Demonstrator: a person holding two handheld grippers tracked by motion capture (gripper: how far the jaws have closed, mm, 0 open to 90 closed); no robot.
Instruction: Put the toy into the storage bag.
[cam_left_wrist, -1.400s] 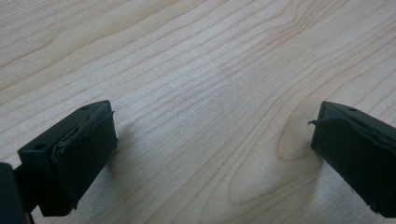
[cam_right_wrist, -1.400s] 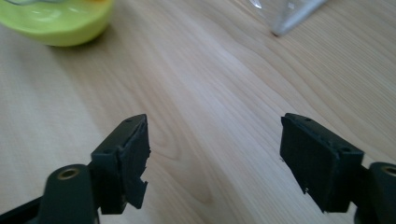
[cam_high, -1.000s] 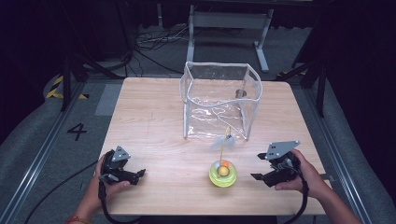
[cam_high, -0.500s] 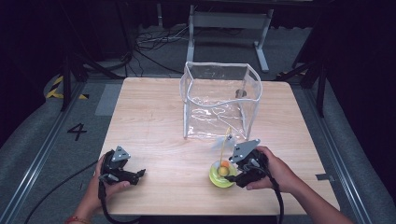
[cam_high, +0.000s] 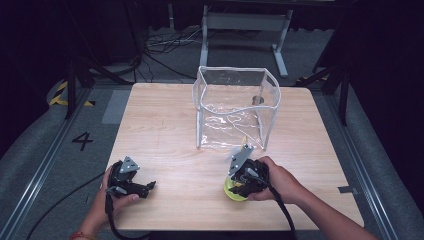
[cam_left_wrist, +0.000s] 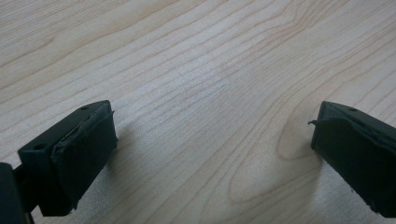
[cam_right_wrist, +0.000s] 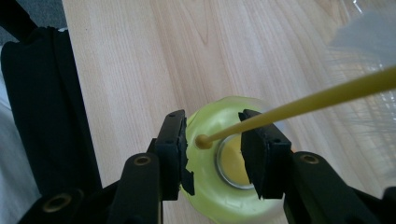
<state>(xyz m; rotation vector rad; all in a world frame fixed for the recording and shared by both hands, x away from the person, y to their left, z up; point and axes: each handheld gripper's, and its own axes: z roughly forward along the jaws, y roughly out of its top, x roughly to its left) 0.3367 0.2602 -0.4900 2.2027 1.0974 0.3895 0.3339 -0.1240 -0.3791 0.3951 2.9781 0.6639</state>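
A yellow-green round toy (cam_high: 234, 192) with a thin yellow stick (cam_right_wrist: 327, 95) rising from its middle sits on the wooden table (cam_high: 165, 125) near the front edge. My right gripper (cam_high: 240, 186) hangs over it. In the right gripper view its jaws (cam_right_wrist: 212, 149) stand on either side of the toy's dome (cam_right_wrist: 210, 121), a gap between them. The stick's lower end lies in that gap, not pinched. My left gripper (cam_high: 147, 187) rests at the front left, open over bare wood (cam_left_wrist: 210, 154).
An empty clear plastic bag (cam_high: 235, 107) with a white rim stands upright just behind the toy at mid table. A white wispy tuft (cam_right_wrist: 369, 32) tips the stick near the bag. Dark floor, cables and a metal stand lie beyond the table.
My right gripper has moved left from the table's right side and come down over the toy, which it now straddles. The left gripper has stayed in place.
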